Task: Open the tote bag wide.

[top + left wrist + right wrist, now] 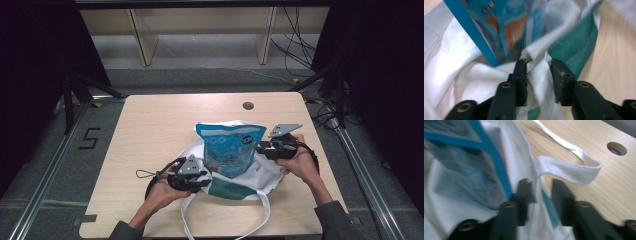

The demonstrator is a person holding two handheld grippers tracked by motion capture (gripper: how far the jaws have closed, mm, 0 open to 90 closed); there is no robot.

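left gripper [202, 176]: black, grey plate | jaws: brass screws | sleeves: grey

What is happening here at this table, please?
A person holds a tool in each hand at a white tote lying on the table. A blue snack bag stands in the tote's mouth. The left tool has its jaws around the tote's fabric at the near rim. The right tool has the rim on the other side between its jaws, though blur hides whether it grips.

The bare wooden table [150, 130] lies open left and behind; the blue snack pouch [230, 147] upright in the white tote bag [265, 175] blocks the middle.
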